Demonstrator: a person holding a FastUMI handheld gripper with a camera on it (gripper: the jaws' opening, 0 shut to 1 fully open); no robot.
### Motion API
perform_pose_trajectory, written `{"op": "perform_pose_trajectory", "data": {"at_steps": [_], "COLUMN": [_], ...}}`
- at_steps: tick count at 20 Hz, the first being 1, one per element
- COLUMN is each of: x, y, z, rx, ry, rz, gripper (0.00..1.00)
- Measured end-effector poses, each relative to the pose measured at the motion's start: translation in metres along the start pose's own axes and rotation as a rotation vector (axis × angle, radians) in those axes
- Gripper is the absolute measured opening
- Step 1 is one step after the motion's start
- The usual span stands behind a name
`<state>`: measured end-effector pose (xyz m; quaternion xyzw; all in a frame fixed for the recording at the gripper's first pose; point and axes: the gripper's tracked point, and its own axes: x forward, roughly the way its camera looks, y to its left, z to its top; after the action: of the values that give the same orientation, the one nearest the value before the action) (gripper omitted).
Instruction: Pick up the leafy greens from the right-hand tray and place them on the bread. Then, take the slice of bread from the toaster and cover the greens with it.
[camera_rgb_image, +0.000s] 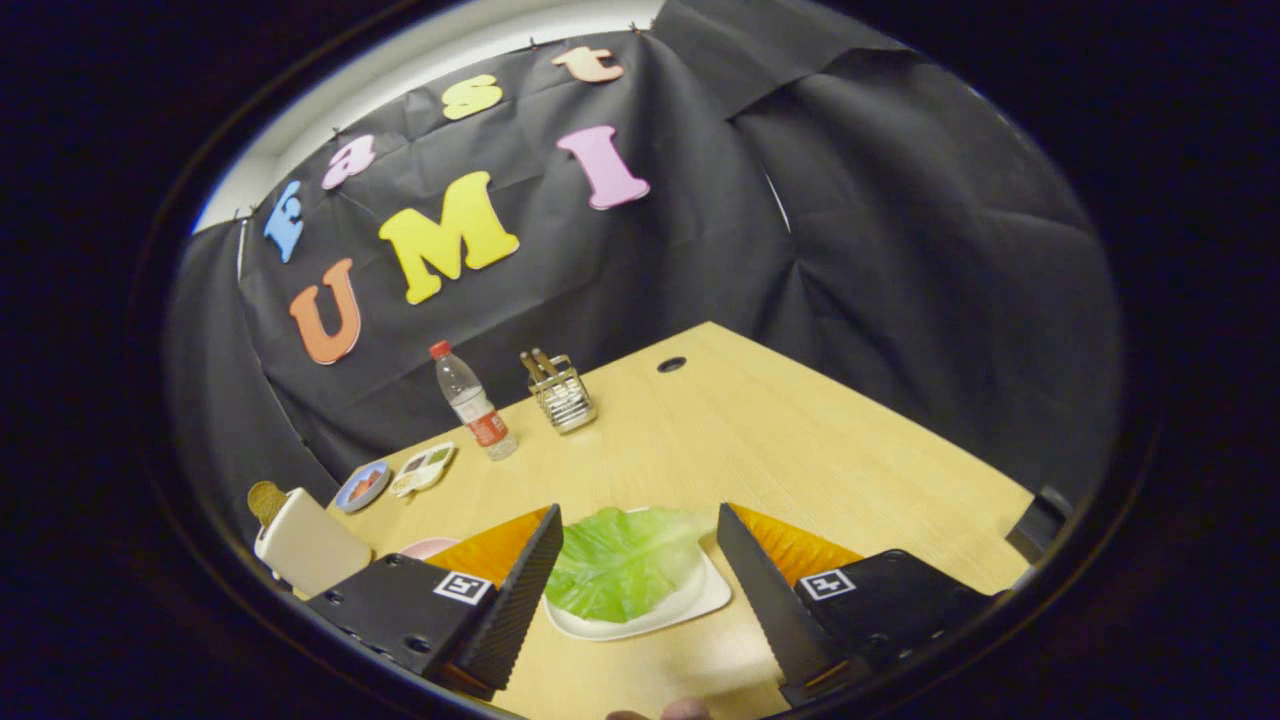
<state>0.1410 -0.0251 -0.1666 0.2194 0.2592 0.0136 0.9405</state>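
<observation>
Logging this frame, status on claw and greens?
Claw open, fingers either side of the leafy greens. Greens lying on the white tray, not gripped. Toaster off beside, bread slice sticking out. Nothing in the way.

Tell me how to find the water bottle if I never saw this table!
Start at the wooden table and look to its far side by the black cloth wall. The water bottle stands beside a wire utensil holder, well beyond the open gripper. It alone is clear and upright, with a red cap.
</observation>
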Motion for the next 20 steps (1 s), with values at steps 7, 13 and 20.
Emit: {"op": "perform_pose_trajectory", "data": {"at_steps": [7,13,20], "x": [0.05,0.066,0.073], "y": [-0.024,-0.033,-0.044], "z": [-0.021,-0.025,-0.018], "rx": [0.157,0.232,0.269], "ry": [0.109,0.149,0.152], "rz": [-0.025,0.015,0.019], "gripper": [0.95,0.79,0.2]}}
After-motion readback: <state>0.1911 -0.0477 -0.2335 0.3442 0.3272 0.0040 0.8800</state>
